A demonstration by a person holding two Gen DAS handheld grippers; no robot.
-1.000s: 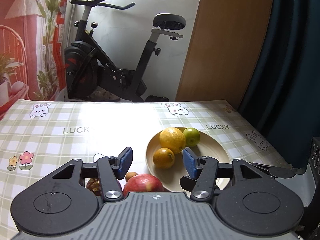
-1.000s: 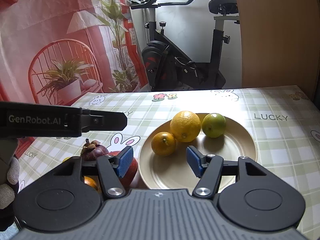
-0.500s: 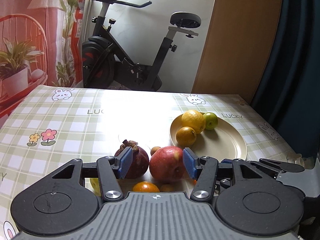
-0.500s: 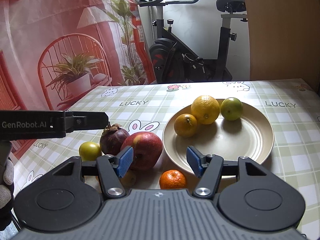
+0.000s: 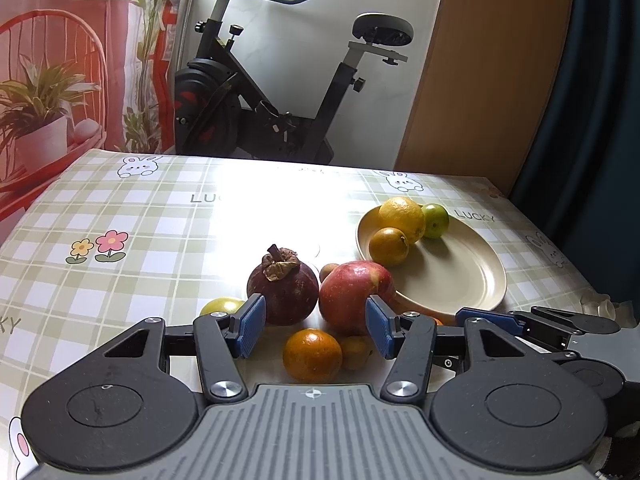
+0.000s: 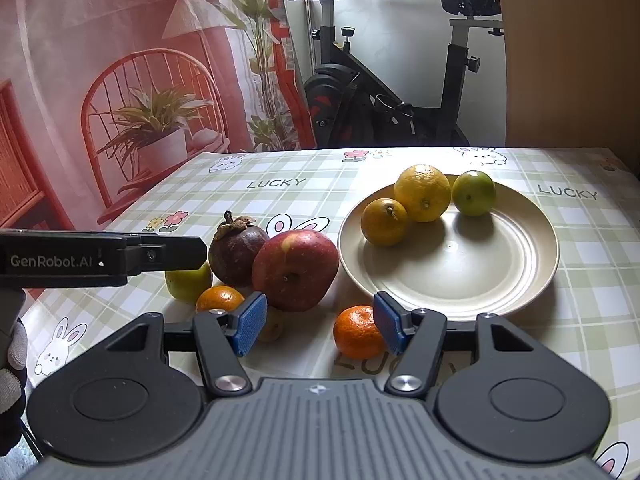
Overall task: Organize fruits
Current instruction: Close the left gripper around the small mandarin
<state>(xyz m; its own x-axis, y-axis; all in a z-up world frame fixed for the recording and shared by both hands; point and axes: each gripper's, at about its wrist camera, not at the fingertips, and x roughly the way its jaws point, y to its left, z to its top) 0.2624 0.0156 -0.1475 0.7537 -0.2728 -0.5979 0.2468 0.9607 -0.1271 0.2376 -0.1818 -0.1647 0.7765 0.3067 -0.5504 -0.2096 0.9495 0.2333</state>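
Fruits: the task's things lie in two groups on the counter [image 6: 580, 248], three already on the plate [image 6: 520, 240], the rest loose in a huddle just left of it, near the front edge.
Counter: a checked cloth covers it; the bare stretch behind the fruit plays no part.
Plate: cream, round, set to the right so that each loose piece has only a short way to travel; most of its floor is free.
Plated fruit: a yellow citrus [image 6: 422, 192], a small orange [image 6: 384, 222] touching it and a green lime [image 6: 474, 193] crowd the far rim, which leaves the near side open for the next piece.
Apple [image 6: 295, 270]: red, the biggest loose fruit, leaning against the mangosteen [image 6: 236, 254] and just beside the plate's rim.
Small loose fruit: a yellow-green one [image 6: 188, 284] sits under the other tool's arm, a mandarin [image 6: 219, 299] in front of the mangosteen, another mandarin [image 6: 356, 332] nearest the plate.
Left gripper [image 5: 314, 330]: jaws parted and empty, aimed down at the mandarin before the apple; likely lining up a pick.
Right gripper [image 6: 318, 328]: jaws parted and empty too, one pad just beside the near mandarin, not pressing it.
Change: a second ago both views were filled by the plate; now both have drawn back and the loose huddle is in full sight, jaw gaps unchanged.
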